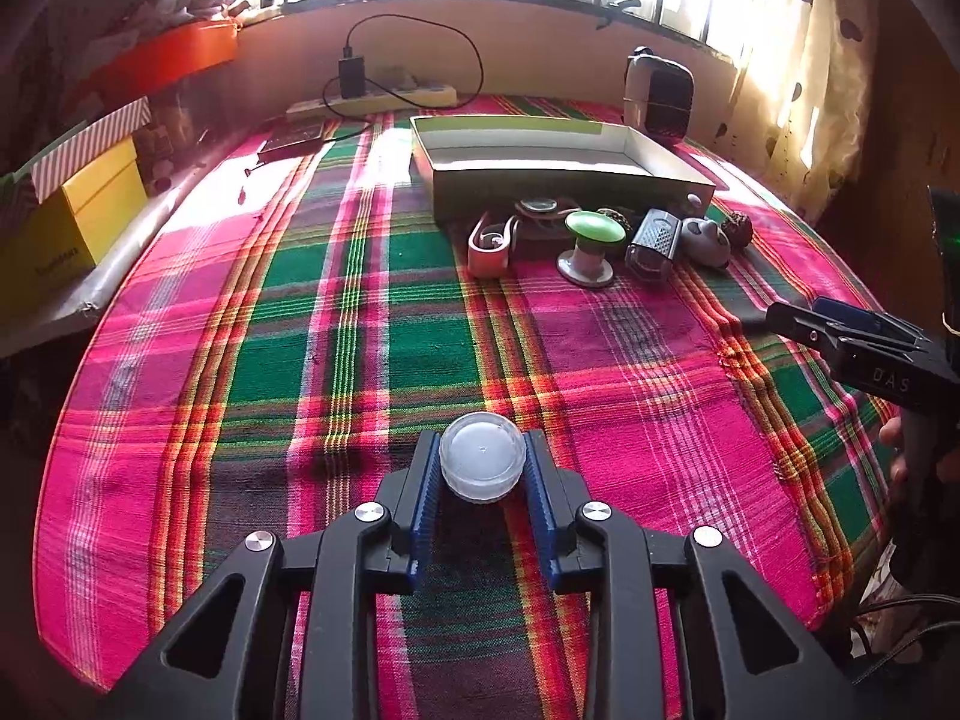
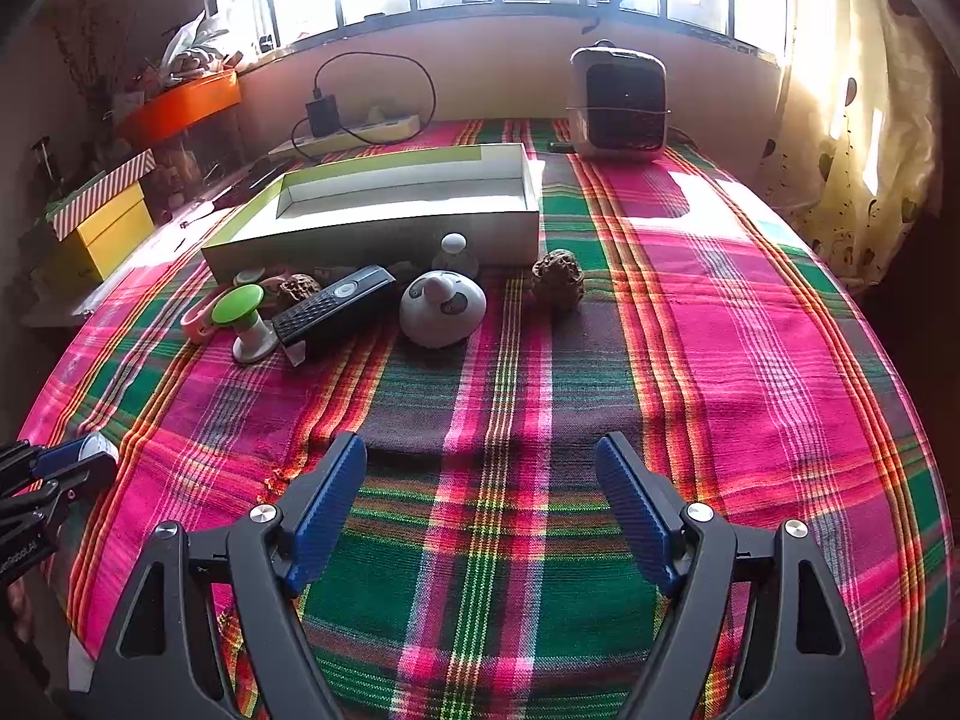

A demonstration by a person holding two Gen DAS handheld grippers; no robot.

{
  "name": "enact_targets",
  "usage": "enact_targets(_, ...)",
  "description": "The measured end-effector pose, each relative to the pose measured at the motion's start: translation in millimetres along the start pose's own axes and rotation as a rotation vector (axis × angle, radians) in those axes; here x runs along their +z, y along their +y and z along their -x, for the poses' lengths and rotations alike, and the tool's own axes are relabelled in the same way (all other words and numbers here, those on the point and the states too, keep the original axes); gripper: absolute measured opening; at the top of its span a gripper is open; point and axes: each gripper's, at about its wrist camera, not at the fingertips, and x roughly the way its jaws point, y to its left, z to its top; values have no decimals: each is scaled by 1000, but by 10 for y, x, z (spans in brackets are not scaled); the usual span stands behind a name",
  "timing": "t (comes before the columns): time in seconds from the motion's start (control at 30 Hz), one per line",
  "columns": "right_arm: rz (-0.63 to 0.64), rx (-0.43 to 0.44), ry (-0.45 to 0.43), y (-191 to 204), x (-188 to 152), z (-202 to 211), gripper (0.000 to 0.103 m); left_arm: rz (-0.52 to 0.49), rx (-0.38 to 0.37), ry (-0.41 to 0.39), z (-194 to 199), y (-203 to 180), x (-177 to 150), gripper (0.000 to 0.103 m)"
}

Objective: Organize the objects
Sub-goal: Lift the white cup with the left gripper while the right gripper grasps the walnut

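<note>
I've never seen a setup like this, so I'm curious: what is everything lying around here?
Round jar: one, clear white, between the left hand-held gripper's fingers.
Open box: one, white with green edges, far side of the cloth; its visible part looks empty.
Green-topped knob: one, green and white, in front of the box.
Remote: one, black, beside the knob.
Dome-shaped gadget: one, white, right of the remote.
Knobbly lump: one, brown, right of the gadget.
Heater-like unit: one, white and black, by the window.
Plaid cloth: one, pink and green, underneath everything.
Left hand-held gripper: shut on the jar.
Right hand-held gripper: open, holding nothing.
</note>
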Motion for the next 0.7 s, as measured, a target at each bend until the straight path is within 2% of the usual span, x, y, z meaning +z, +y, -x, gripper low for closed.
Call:
enact_targets(0.3,-4,-41,13,-134,113,-16,79,6,-33,-5,-116,-27,142,25)
enact_targets(0.7,-27,-62,19,-299,349,-114,79,-42,-61,2,-317,-182,367,25)
